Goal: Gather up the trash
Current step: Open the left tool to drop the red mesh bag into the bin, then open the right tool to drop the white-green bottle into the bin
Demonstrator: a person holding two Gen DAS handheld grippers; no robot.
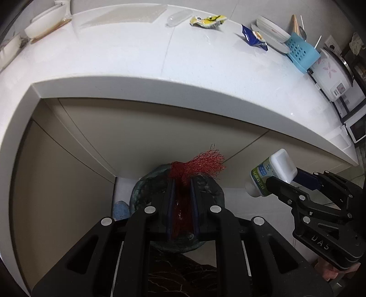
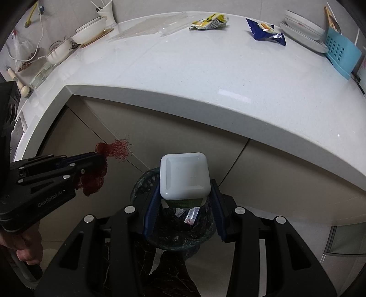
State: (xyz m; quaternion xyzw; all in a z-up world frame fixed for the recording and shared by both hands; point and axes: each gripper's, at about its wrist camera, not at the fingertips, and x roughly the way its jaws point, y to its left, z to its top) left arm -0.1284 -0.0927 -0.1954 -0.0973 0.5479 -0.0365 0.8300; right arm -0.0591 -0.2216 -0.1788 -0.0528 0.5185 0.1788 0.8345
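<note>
Left claw (image 1: 182,182) grips a red net bag (image 1: 196,164); right claw (image 2: 185,201) grips a white bottle (image 2: 184,176), both seemingly above a lined bin (image 2: 146,182) below the worktop (image 2: 205,75).

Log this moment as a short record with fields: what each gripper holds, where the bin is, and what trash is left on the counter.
left gripper: shut on red mesh net
right gripper: shut on white plastic bottle, bottom facing the camera
trash bin: dark liner, on the floor in front of the cabinets, below both grippers
left on countertop: yellow snack wrapper, blue snack bag, clear plastic bottle
task state: net and bottle held above the bin, not yet released
</note>
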